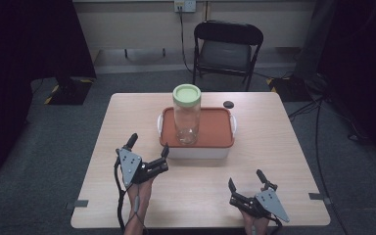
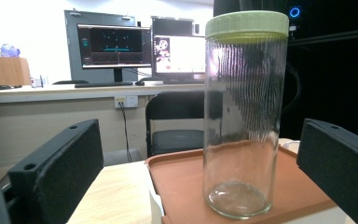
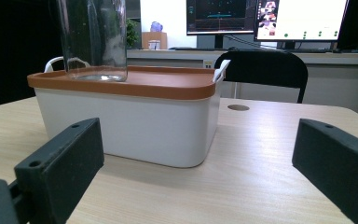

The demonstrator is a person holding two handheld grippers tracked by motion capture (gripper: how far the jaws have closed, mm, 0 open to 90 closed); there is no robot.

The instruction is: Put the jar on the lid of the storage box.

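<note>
The glass jar (image 1: 186, 115) with its pale green lid (image 1: 186, 93) stood upright on the orange-lidded white box (image 1: 215, 147) (toward the box's left half). The left gripper (image 1: 149, 155) hovered just beside the box's near-left corner, jaws spread and holding nothing. The right gripper (image 1: 246, 180) sat nearer the person, off the box's near-right corner, likewise spread and empty

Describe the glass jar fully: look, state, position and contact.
The jar is a tall, clear glass cylinder, apparently empty, closed with a pale green lid. It stands upright on the orange lid of a white box at mid-table, toward that lid's left half. Nothing else touches it. The left gripper faces it with open jaws, well short of the glass.
</note>
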